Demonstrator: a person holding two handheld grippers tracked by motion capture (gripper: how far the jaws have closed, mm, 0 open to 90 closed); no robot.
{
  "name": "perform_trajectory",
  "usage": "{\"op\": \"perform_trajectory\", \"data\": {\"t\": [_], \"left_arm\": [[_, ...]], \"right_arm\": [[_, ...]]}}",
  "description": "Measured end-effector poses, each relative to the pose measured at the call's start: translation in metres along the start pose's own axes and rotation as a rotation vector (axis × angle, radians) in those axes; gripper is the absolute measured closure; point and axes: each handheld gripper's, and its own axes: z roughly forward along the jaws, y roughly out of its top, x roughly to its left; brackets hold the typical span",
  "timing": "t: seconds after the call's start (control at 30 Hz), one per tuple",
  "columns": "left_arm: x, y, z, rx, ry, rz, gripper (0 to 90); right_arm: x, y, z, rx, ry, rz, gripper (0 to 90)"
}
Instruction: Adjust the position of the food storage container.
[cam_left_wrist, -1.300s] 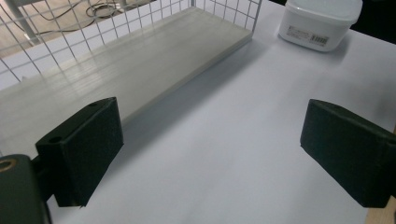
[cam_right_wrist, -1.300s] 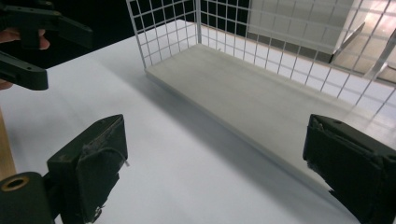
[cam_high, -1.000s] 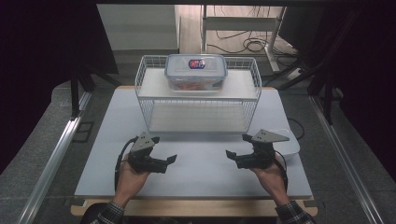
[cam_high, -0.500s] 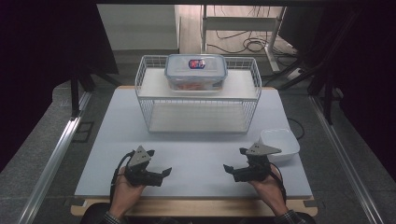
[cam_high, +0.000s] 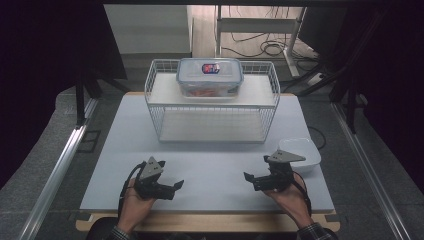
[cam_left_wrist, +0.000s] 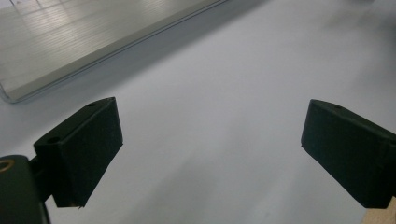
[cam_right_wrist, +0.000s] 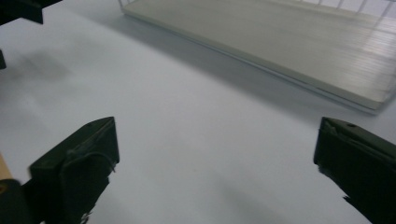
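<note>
Bowl (cam_high: 300, 152): one, white, beside right gripper (cam_high: 256, 179); left gripper (cam_high: 172, 187); both fingers wide, empty.

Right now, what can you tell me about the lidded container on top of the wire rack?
The lidded container is a clear, rounded-rectangle plastic box with a translucent snap-on lid, shut, bearing a small red and blue label near its middle. Something orange shows through its wall; what it is cannot be told. It sits level on the top shelf of the white wire rack, about centred, at the table's far side, with nothing else touching it.
</note>
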Motion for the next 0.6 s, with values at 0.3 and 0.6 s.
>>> {"op": "perform_trajectory", "data": {"t": [0.3, 0.6], "left_arm": [[0.002, -0.001, 0.002, 0.009, -0.004, -0.007, 4.9], [0.001, -0.002, 0.004, 0.028, -0.001, 0.007, 5.0]], "right_arm": [[-0.028, 0.003, -0.024, -0.009, -0.105, 0.016, 47.1], [-0.071, -0.003, -0.051, -0.007, -0.218, 0.044, 88.8]]}}
